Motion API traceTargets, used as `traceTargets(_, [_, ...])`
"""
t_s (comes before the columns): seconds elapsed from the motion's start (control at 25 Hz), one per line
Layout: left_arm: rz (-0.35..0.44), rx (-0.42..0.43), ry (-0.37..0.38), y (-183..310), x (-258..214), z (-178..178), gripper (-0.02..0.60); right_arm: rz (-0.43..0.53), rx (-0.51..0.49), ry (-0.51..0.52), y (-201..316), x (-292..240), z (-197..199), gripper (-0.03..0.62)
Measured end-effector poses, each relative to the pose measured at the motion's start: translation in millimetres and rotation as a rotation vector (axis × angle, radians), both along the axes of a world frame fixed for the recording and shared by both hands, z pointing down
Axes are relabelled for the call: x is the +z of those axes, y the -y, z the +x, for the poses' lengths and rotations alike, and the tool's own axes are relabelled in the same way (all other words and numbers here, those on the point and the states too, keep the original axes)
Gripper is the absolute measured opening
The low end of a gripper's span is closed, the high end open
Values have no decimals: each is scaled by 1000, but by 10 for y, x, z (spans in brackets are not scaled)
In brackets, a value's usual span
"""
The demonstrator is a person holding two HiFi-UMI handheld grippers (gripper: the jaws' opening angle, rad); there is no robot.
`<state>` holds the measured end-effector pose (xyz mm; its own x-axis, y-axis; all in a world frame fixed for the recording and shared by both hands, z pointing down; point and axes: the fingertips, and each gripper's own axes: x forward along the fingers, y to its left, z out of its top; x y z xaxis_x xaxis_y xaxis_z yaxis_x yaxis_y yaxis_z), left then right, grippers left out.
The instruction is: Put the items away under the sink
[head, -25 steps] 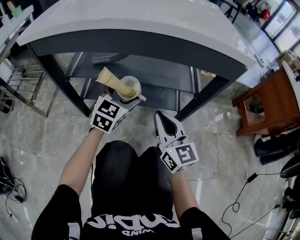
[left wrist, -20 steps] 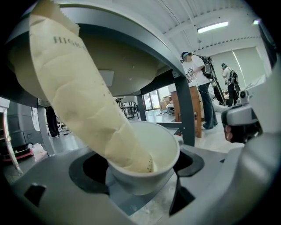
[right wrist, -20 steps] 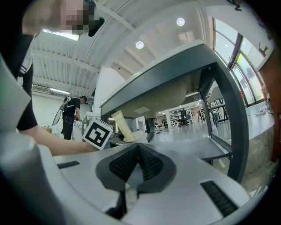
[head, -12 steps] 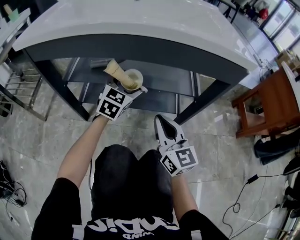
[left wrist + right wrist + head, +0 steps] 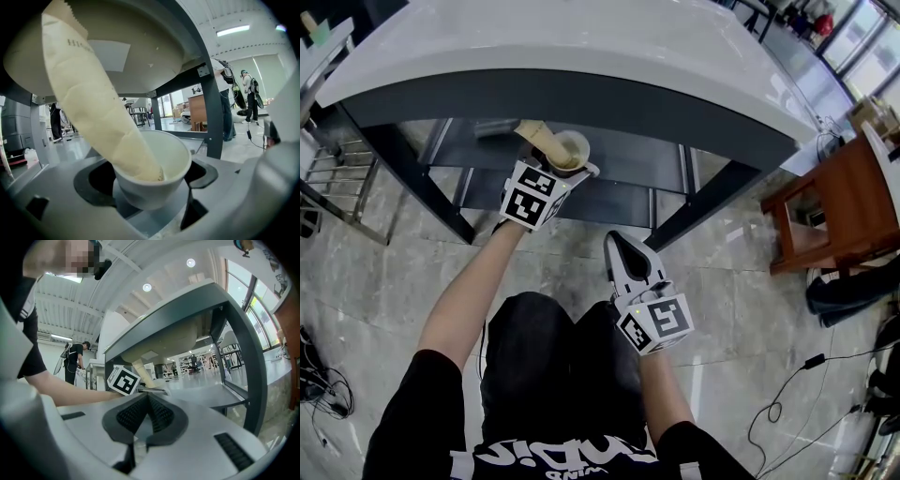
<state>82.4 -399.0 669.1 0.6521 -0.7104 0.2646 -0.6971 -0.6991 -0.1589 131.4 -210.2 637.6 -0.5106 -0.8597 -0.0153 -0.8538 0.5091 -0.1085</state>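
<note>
The left gripper (image 5: 565,172) is reaching in under the white table (image 5: 581,47), its jaws closing round the wall of a white cup (image 5: 570,148) and gripping it upright. A long beige paper bag (image 5: 536,134) is standing in the cup and leaning up and to the left, so its long axis is pointing at the underside of the sink basin (image 5: 154,56). In the left gripper view the bag's (image 5: 93,108) top edge is showing against the basin, and whether it is touching cannot be told. The dark shelf (image 5: 609,161) under the sink is lying ahead of and below the cup (image 5: 161,161). The likely next step is lowering the cup forward onto it, with the bag's tall tilted end being what needs clearance.

The right gripper (image 5: 624,247) is hanging well back by the person's knees, its ridged jaws pressing together with nothing between them (image 5: 147,416). It is pointing toward the shelf (image 5: 206,397), but the left is far nearer.
</note>
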Motion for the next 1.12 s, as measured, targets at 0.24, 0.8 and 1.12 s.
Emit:
traceTargets(0.24, [-17,-20,-72,134,-4,-4,448,-5,4,-4,39,26,-34,18])
traceTargets(0.8, [-25,-84,-173,371,-1,-13,448,-16,18,-5,28,85,-10,18])
traceTargets(1.12, [-19,-130,-173,419,-2,-33,448,-25,31,-10,-34,132,28,18])
